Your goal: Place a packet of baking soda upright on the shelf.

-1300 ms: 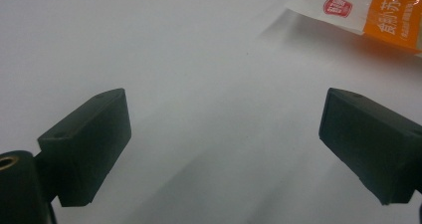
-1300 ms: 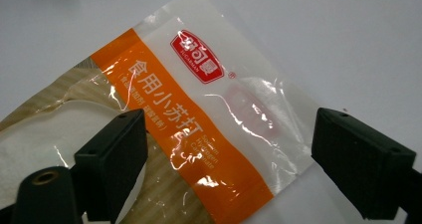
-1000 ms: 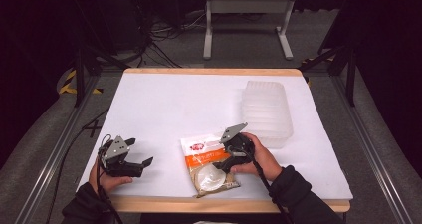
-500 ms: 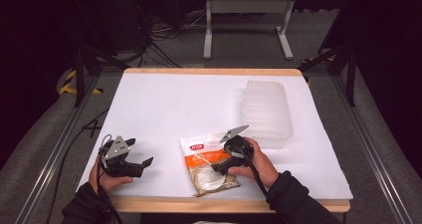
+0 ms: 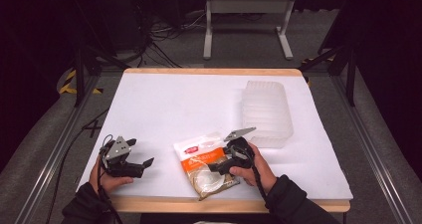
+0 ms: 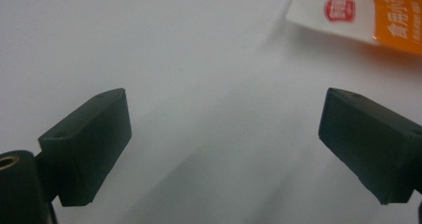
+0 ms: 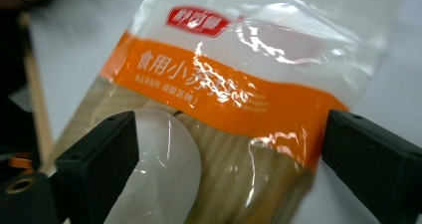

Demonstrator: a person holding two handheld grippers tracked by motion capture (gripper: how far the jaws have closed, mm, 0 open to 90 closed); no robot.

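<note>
A white-topped counter (image 5: 174,109) with a wooden edge carries a clear plastic packet with an orange band, red logo and pale powder inside (image 5: 205,165), lying near the front edge. The right claw (image 7: 229,149) hovers just over this packet, its black jaws spread wide to either side of it, having just been opening and closing slightly, gripping nothing. The left claw (image 5: 142,165) rests well apart to the left, jaws wide open and empty. A ribbed translucent plastic tub (image 5: 266,112) sits upside down behind.
</note>
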